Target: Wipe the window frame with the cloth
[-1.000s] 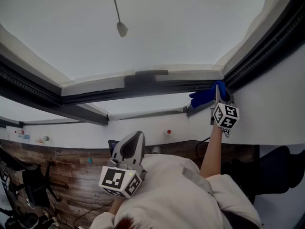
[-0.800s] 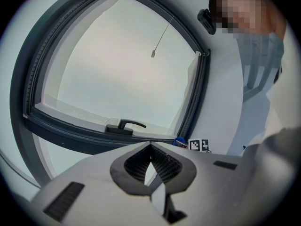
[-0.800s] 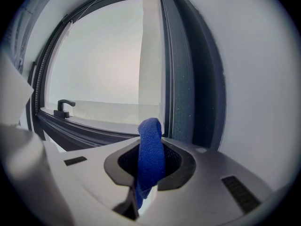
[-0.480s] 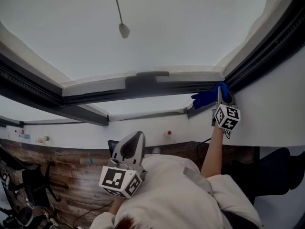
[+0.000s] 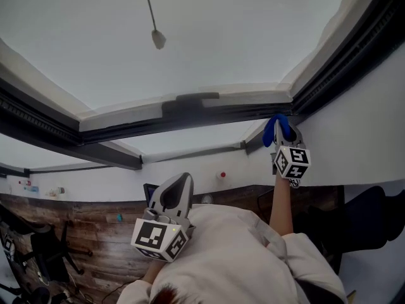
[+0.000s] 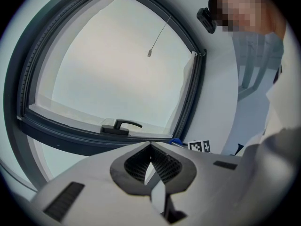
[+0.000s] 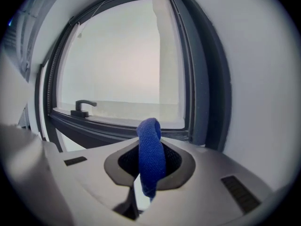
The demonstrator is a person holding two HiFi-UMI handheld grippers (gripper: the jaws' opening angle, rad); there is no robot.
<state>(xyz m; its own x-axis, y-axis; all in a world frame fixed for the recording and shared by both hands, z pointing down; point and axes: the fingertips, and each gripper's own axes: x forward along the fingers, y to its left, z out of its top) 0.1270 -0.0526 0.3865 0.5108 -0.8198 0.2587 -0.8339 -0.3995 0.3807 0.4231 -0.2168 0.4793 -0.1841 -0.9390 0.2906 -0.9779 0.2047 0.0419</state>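
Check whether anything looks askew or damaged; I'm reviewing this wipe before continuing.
Nothing stands out. The blue cloth is pinched in the right gripper near a corner of the window frame, which looks intact.

Off-task items only:
- Pull cord (image 5: pixel 150 11) with a small weight at its end was seen hanging in front of the pale glass.
- Dark lever handle (image 6: pixel 121 125) was noted low on the sash, lying level.
- White wall (image 5: pixel 361 144) was seen at the right, and a small red dot (image 5: pixel 223 175) was spotted lower on it.
- Wood-plank floor (image 5: pixel 95 223) was seen below, with a black office chair (image 5: pixel 44 246) at the left and cables near it.
- Dark bulky item (image 5: pixel 373 217) at lower right could not be identified.
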